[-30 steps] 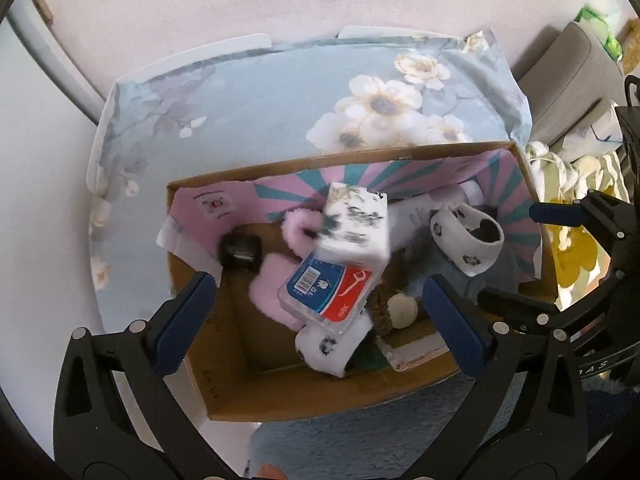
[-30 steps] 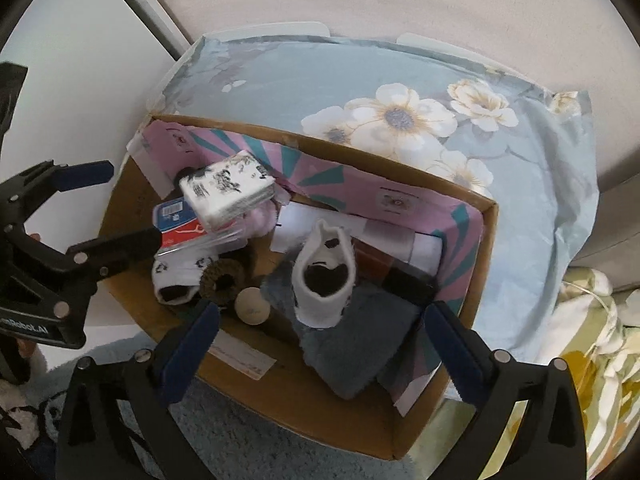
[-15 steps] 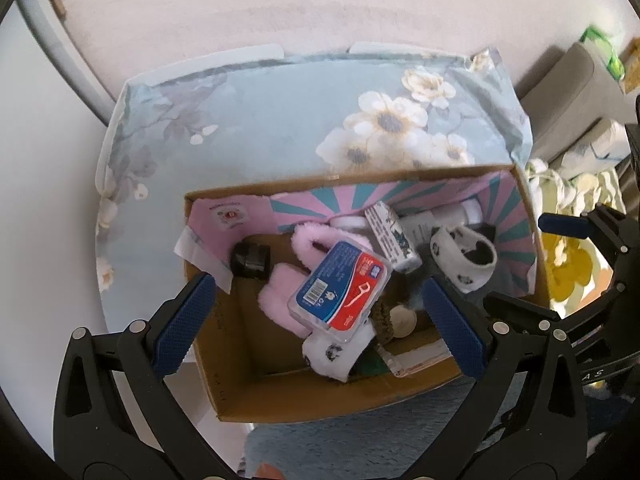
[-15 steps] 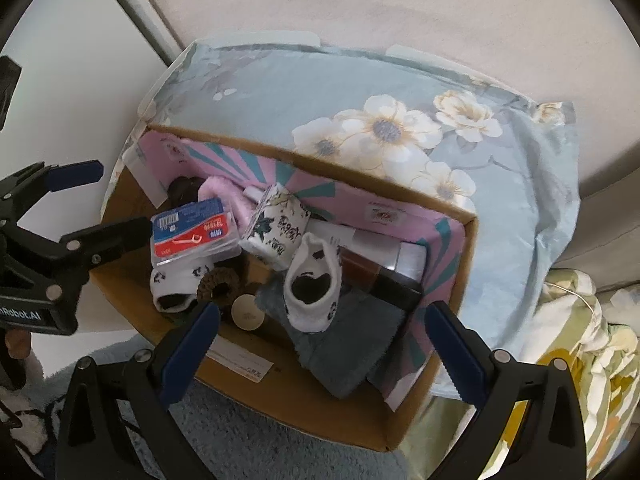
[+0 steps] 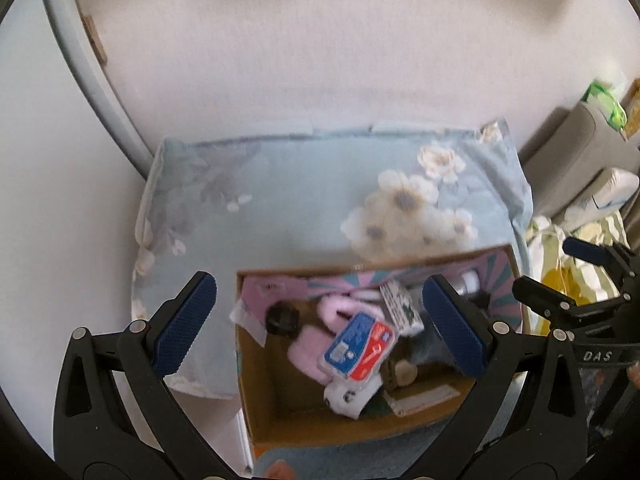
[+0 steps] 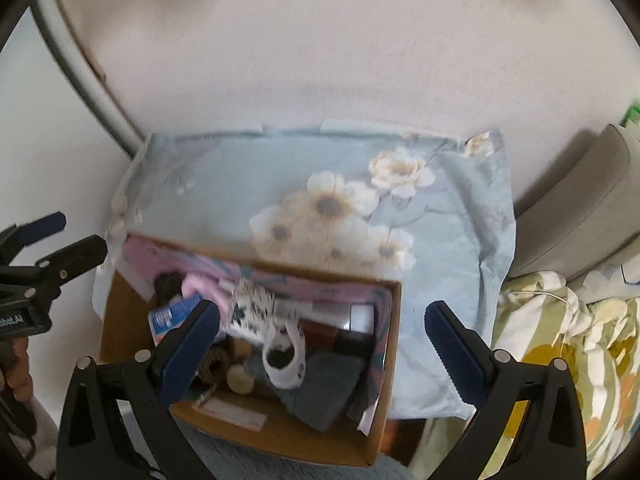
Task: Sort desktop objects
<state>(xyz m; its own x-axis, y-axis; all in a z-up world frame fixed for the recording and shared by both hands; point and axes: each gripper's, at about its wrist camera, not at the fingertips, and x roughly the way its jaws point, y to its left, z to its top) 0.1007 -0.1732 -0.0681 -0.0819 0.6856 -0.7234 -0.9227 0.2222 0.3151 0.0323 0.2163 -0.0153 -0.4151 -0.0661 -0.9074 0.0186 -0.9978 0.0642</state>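
Observation:
A cardboard box [image 5: 264,408] [image 6: 280,436] holds the sorted items: a blue-and-red plastic case [image 5: 360,346] [image 6: 170,314], pink fluffy slippers [image 5: 316,344], a white patterned tissue pack [image 5: 400,308] [image 6: 254,312], a white patterned sock [image 6: 282,358], a grey cloth [image 6: 324,392] and a black round object [image 5: 283,319]. My left gripper [image 5: 320,336] is open and empty, raised above the box. My right gripper [image 6: 320,346] is open and empty, also above the box.
The box sits at the near edge of a table under a light blue floral cloth [image 5: 304,204] [image 6: 440,248]. A white wall stands behind. A yellow-green patterned bedding [image 6: 568,344] and grey cushion [image 6: 588,200] lie to the right.
The tissue pack dropped from above into the box and now lies among the items. Both grippers have lifted up and back, so the box looks smaller and lower.

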